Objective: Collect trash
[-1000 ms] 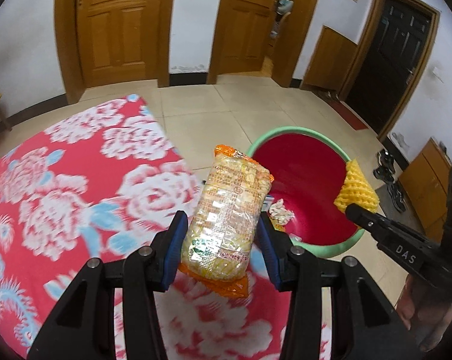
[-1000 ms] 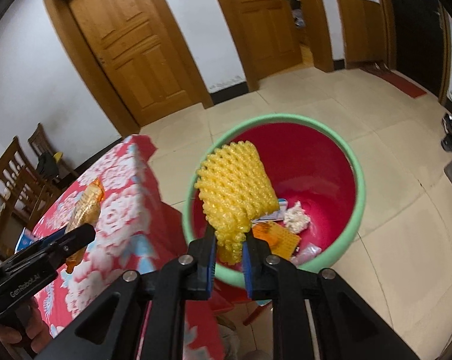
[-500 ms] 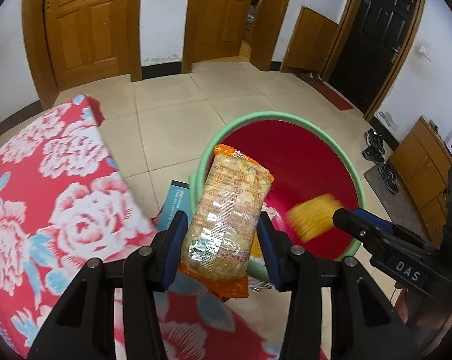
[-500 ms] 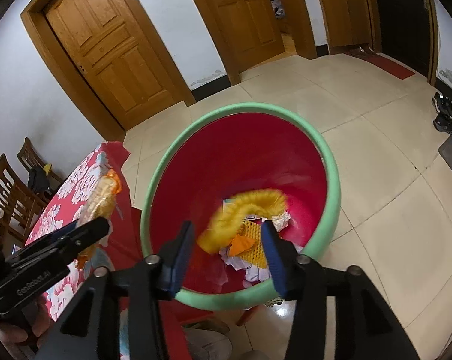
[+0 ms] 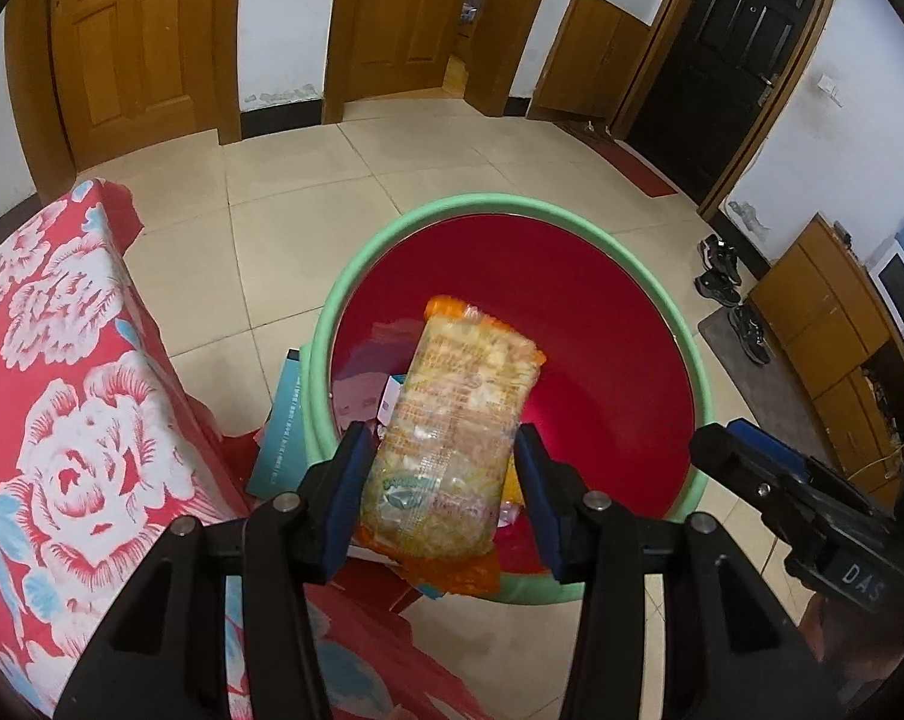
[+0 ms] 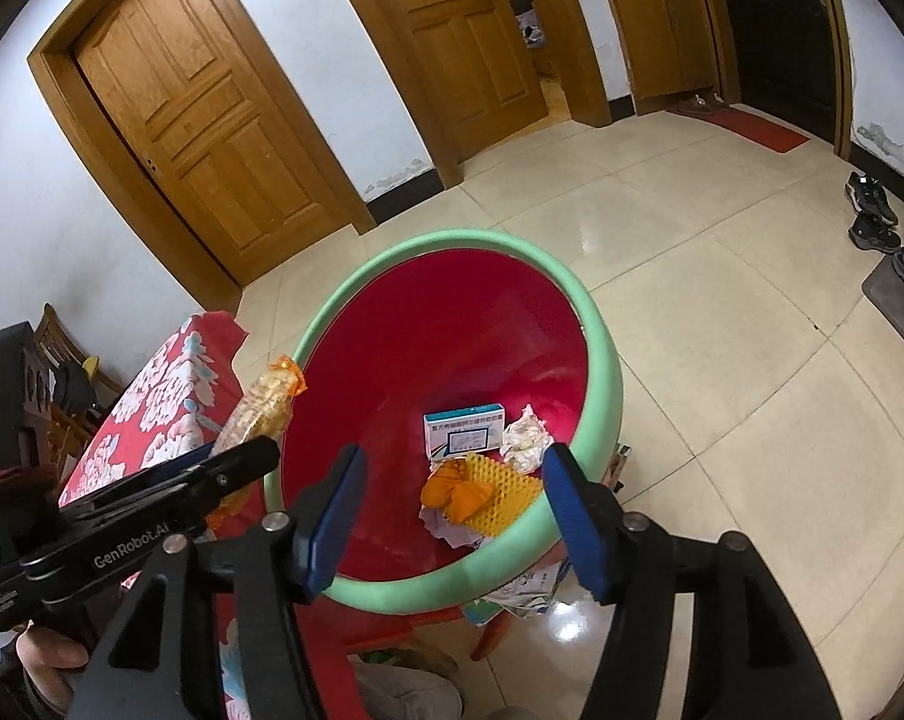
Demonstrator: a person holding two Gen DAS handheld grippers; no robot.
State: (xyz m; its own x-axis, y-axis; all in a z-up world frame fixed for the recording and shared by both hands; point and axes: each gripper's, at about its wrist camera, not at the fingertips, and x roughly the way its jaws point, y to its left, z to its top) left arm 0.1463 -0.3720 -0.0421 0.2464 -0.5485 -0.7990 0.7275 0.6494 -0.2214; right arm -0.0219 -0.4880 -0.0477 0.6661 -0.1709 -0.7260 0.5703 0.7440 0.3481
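Observation:
My left gripper [image 5: 443, 504] is shut on an orange and yellow noodle packet [image 5: 452, 438] and holds it over the near edge of a red bin with a green rim [image 5: 386, 240]. The packet also shows in the right wrist view [image 6: 260, 408], at the bin's left rim [image 6: 452, 240]. My right gripper [image 6: 452, 516] is open and empty above the bin. At the bottom of the bin lie yellow foam netting [image 6: 500, 486], a blue and white box [image 6: 464, 429] and crumpled paper [image 6: 527, 438].
A table with a red floral cloth [image 5: 62, 396] stands left of the bin. A blue box [image 5: 281, 426] leans between table and bin. Shoes [image 5: 722, 276] and a wooden cabinet [image 5: 824, 312] are at the right. Wooden doors [image 6: 212, 114] line the far wall.
My right gripper opened and let go of the yellow foam netting, which fell into the bin. My left gripper moved right with the noodle packet, from over the table to over the bin.

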